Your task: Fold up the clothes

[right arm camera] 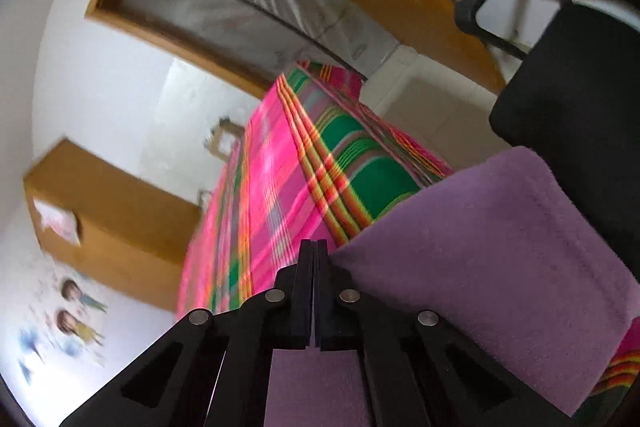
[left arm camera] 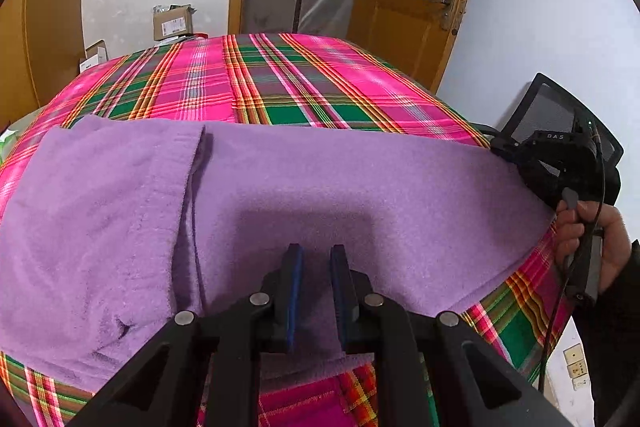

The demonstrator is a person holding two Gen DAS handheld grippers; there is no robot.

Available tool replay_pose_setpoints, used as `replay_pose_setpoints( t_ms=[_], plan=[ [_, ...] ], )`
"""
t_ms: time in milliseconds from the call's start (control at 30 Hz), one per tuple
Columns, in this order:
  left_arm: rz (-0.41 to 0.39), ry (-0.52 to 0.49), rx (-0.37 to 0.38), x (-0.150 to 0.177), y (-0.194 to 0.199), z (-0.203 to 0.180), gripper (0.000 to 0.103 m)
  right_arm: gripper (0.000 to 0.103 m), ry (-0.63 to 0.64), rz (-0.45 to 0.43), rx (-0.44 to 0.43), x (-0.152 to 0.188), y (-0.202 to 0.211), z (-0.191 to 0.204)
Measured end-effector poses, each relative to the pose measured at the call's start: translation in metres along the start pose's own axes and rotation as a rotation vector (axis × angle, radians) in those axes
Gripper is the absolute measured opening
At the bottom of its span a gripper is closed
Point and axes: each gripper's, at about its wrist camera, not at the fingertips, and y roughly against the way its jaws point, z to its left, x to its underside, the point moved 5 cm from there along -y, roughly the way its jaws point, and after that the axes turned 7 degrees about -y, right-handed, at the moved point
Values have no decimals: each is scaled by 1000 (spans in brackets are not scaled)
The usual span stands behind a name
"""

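Purple garment [left arm camera: 320, 187] lies spread across near part of bed [left arm camera: 280, 79] covered in pink-green plaid sheet, one panel folded over at left side, right end reaching bed's right edge. Left gripper [left arm camera: 316, 259] over garment's near edge, jaws slightly apart, purple cloth between them; whether pads pinch it, cannot tell. Right gripper [right arm camera: 314, 247] at garment's right end, rolled sideways, jaws pressed together, cloth just beside them; grip unclear. Hand [left arm camera: 596, 239] holds right gripper's handle. Black chair [right arm camera: 580, 99] beside bed.
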Motion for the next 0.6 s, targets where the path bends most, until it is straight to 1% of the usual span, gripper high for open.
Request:
replay_pose_setpoints(
  t_ms=[67, 167, 300, 600],
  plan=[
    [0, -3, -4, 0, 0, 0, 14, 0, 52, -8, 52, 3, -5, 5],
    [0, -4, -9, 0, 0, 0, 14, 0, 79, -6, 79, 5, -6, 6],
    [0, -8, -10, 0, -1, -1, 14, 0, 76, -11, 73, 4, -7, 6],
    [0, -11, -11, 0, -1, -1, 14, 0, 91, -13, 92, 3, -8, 10]
  ],
)
